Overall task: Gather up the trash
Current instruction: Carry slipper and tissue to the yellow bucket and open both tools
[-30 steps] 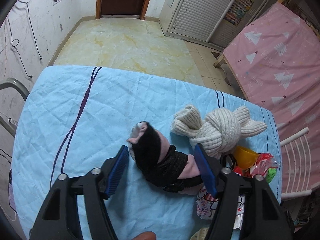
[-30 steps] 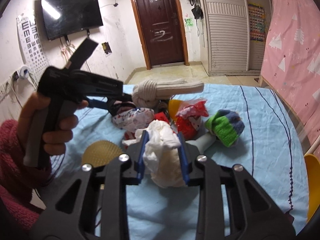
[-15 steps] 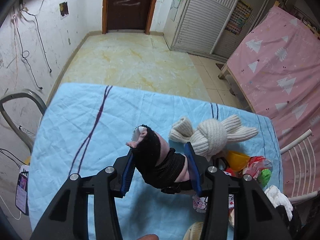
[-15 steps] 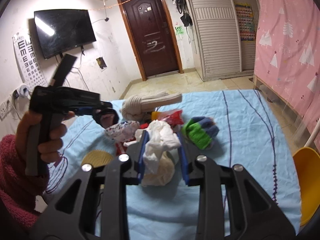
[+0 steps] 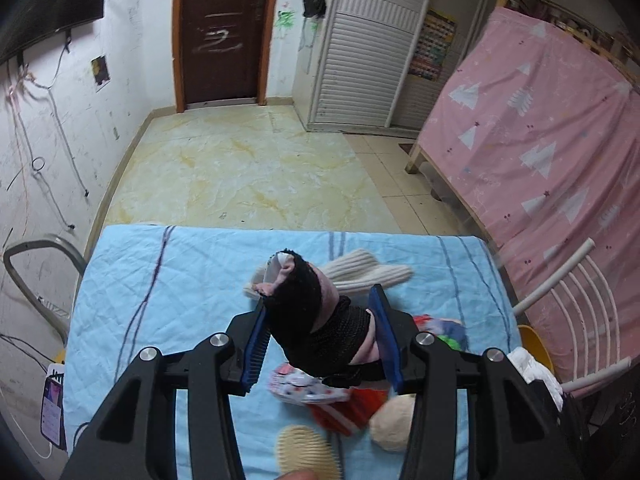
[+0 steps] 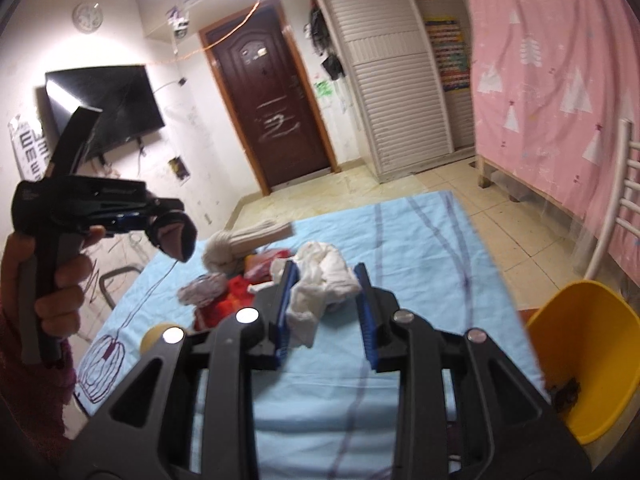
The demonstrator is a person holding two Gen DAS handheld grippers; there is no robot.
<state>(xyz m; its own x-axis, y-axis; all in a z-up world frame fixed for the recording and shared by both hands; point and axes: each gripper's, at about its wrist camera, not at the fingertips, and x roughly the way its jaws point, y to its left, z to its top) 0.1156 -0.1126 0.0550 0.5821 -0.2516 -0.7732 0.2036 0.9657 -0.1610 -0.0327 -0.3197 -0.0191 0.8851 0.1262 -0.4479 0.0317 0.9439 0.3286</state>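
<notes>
My left gripper [image 5: 320, 340] is shut on a black and pink sock bundle [image 5: 316, 320] and holds it well above the blue-covered table [image 5: 180, 280]. The right wrist view shows that gripper [image 6: 168, 224] raised at the left with the bundle [image 6: 176, 236] in it. My right gripper [image 6: 324, 300] is shut on a crumpled white tissue wad [image 6: 324, 276], lifted above the table [image 6: 420, 280]. A yellow bin [image 6: 588, 352] stands by the table's right edge.
On the table lie a cream knit hat [image 6: 240, 244], red wrappers [image 6: 224, 304], a patterned cloth [image 5: 304, 388], a round beige ball [image 5: 392, 420] and a yellow ribbed disc [image 5: 308, 452]. A white chair [image 5: 572, 304] and a pink-covered bed [image 5: 540, 140] stand at the right.
Both grippers have risen from the table with their loads. The left shut on the sock bundle and lifted it. The right swung right, bringing the yellow bin into view.
</notes>
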